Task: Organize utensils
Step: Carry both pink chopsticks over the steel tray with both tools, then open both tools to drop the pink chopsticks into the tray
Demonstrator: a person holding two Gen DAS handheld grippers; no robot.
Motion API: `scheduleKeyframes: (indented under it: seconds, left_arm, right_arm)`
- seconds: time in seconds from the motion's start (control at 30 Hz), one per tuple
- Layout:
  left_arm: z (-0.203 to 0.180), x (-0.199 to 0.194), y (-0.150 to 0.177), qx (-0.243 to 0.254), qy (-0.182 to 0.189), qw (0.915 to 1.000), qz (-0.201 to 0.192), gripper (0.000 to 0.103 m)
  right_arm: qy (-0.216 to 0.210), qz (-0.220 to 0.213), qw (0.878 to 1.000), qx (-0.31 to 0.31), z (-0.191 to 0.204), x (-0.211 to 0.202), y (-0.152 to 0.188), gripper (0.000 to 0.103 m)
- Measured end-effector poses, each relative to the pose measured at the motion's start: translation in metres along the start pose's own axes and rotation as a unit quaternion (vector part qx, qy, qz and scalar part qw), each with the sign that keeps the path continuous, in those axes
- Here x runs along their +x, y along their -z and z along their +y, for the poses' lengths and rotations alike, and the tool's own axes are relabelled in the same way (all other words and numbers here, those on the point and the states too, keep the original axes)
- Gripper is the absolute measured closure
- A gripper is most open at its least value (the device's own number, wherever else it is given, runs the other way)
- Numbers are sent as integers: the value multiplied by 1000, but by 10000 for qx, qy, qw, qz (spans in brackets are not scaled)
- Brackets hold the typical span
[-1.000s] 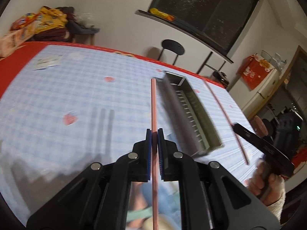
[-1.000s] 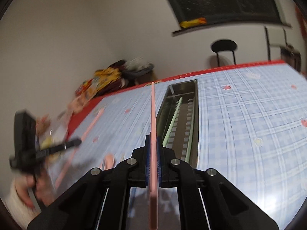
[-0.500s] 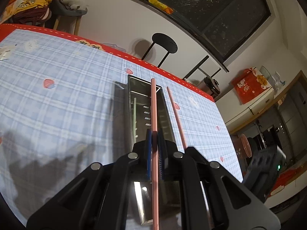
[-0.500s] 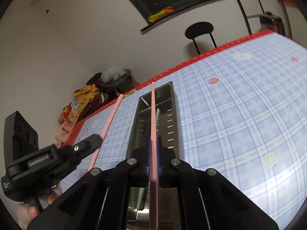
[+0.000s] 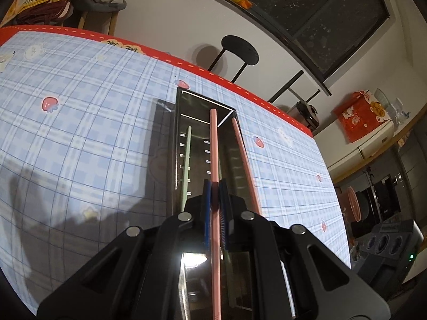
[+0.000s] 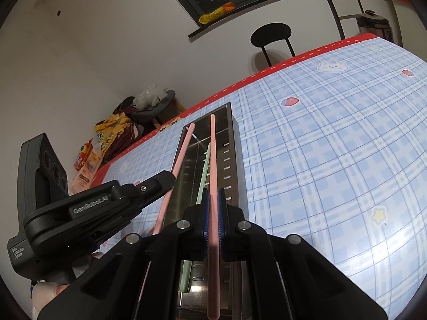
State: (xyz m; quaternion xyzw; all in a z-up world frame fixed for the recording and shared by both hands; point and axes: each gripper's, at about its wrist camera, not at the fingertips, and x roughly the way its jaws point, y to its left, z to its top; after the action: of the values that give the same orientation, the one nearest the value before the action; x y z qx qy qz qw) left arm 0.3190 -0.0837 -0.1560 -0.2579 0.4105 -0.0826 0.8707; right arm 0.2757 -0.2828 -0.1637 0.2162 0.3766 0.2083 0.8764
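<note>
On the left, my left gripper (image 5: 214,186) is closed on a pink chopstick (image 5: 214,146), held over the long metal tray (image 5: 178,122). Inside the tray I see a green utensil (image 5: 186,165) lying lengthwise. On the right, my right gripper (image 6: 212,200) is clamped on a second pink chopstick (image 6: 212,154), also above the tray. The tray stands on a blue checked tablecloth (image 6: 333,146) with a red border; behind it are a black chair (image 6: 271,33) and a dark window (image 5: 320,8).

Pale-blue plaid tablecloth w/ pink strawberry prints (image 5: 80,138) and red border on the table. Long dark metal tray (image 5: 197,106). Two thin pink chopsticks (image 5: 214,144) (image 6: 213,154), pale-green chopsticks (image 5: 186,160). Black hand-held gripper (image 6: 212,208) w/ blue pads (image 6: 205,213).
</note>
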Motion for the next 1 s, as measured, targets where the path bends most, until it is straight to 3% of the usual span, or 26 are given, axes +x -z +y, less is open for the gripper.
scheduleKeyframes:
  seconds: [0.13,0.2,0.4,0.47,0.57,0.63,0.67,0.7,0.73,0.83,1.0]
  left_arm:
    - [2,4,0,-33,-41,10000,47,93]
    - [1,3,-1,38,-110,9999,49,78]
    - [6,-21,-7,241,-107,9995,-190,64]
    - [8,-37,-8,429,-218,9981,-382,56]
    - [12,-59,-8,680,-341,9955,-571,44]
    - [17,-75,-5,828,-480,9929,-703,41]
    - [21,-83,-4,887,-552,9917,-747,36]
    - [24,-89,-3,919,-595,9909,-779,20]
    - [29,-99,0,947,-644,9896,-869,15]
    - [43,-124,9,1119,-856,9846,-1035,9]
    - [66,-158,31,1304,-1302,9770,-1077,6]
  right_arm:
    - [10,60,10000,-32,1,4,1,96]
    - [23,88,9999,-49,2,5,1,96]
    - [59,-79,9998,-196,9,-3,-1,90]
    - [125,-157,9994,-289,13,-5,-1,68]
    - [317,-234,9977,-545,22,-7,1,44]
    - [550,-301,9945,-834,32,-9,5,34]
    - [622,-321,9930,-946,35,-9,7,26]
    - [709,-334,9911,-1077,40,-10,10,21]
    - [816,-353,9881,-1252,46,-11,13,12]
    - [958,-438,9800,-1690,63,-14,20,6]
    - [1027,-499,9695,-2171,83,-20,31,6]
